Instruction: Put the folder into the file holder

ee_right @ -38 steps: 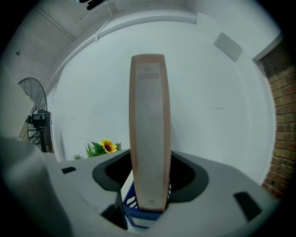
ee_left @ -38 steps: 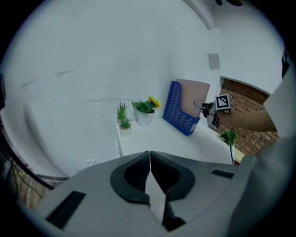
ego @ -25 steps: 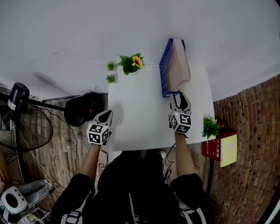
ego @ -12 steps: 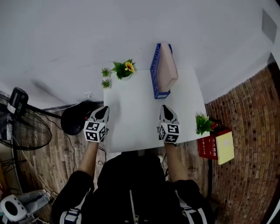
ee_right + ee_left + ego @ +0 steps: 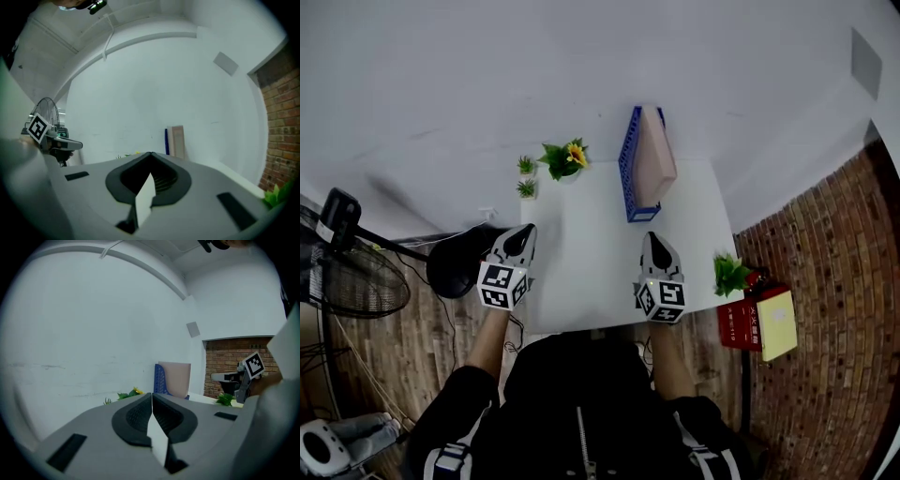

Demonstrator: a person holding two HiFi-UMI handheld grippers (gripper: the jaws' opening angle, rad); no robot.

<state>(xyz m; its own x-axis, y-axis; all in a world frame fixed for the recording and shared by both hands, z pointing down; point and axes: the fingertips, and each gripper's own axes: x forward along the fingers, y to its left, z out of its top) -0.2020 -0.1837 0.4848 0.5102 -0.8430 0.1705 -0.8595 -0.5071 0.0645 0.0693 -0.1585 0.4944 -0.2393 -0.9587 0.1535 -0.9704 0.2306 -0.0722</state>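
Note:
A blue mesh file holder (image 5: 630,159) stands at the far right of the white table (image 5: 591,272), with a pinkish folder (image 5: 653,159) upright inside it. Both show small ahead in the left gripper view, the file holder (image 5: 160,379) and the folder (image 5: 177,378), and in the right gripper view, the file holder (image 5: 166,140) and the folder (image 5: 178,140). My right gripper (image 5: 653,239) hovers over the table's near part, well short of the holder, shut (image 5: 151,153) and holding nothing. My left gripper (image 5: 525,232) is at the table's left edge, also shut (image 5: 151,394) and empty.
A yellow-flowered plant (image 5: 563,157) and two tiny potted plants (image 5: 526,176) sit at the table's far left corner. Another plant (image 5: 730,275) and a red and yellow stack (image 5: 759,323) lie off the right side. A fan (image 5: 347,272) stands left.
My right gripper, open at the holder's near end a second ago, has shut and drawn back toward the person. Both grippers have lifted. The folder stays in the holder.

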